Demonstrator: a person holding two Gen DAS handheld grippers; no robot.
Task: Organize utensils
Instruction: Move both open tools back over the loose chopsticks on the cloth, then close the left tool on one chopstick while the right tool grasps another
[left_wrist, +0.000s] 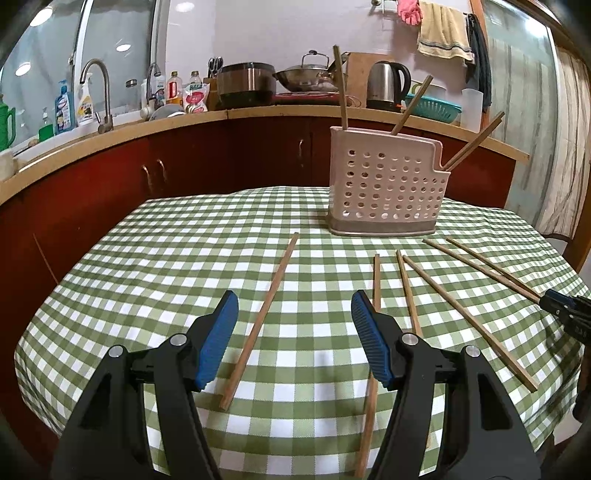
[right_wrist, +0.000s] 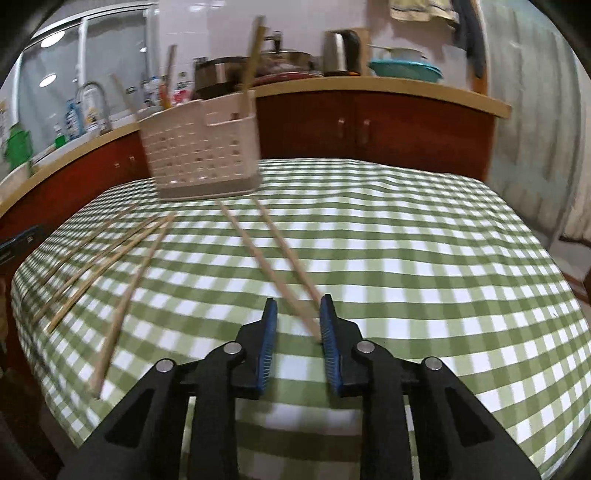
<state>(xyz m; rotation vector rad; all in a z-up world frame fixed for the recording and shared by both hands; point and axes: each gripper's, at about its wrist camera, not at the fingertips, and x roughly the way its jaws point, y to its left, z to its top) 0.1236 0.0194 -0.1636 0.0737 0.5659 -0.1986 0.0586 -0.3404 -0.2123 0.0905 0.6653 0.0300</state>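
Two grippers work over a table under a green checked cloth. The left gripper hangs above it with its jaws wide apart and nothing held; one chopstick lies on the cloth between the blue pads, clear of both, and another passes under the right-hand pad. The right gripper has its jaws narrow, with the near end of a long chopstick lying between them; whether the pads press on it I cannot tell. A twin chopstick runs just beside it, ending at the right-hand pad. Further loose chopsticks fan out across the middle of the cloth. At the far side stands the perforated holder, upright, with three chopsticks leaning out of it. Beyond the table's far edge runs a kitchen counter; the cloth's right part lies bare.
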